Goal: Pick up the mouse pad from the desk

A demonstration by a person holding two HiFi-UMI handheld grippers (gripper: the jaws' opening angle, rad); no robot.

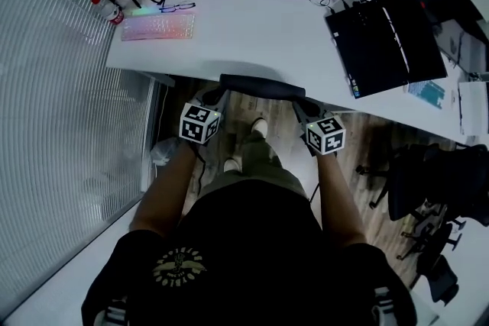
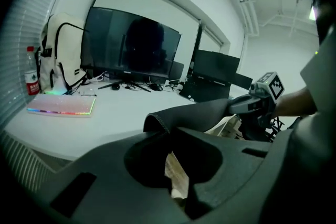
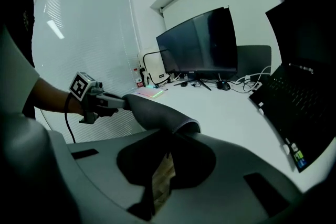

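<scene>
1. Your left claw [image 1: 215, 98] is closed tight on the left end of the black mouse pad [image 1: 262, 85].
2. Your right claw [image 1: 303, 109] is closed tight on its right end.
3. The pad spans between them, held above the near edge of the white counter [image 1: 252, 34].

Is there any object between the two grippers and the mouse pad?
Nothing visible does. The left gripper and the right gripper are each shut on one end of the mouse pad, which is off the desk.
</scene>
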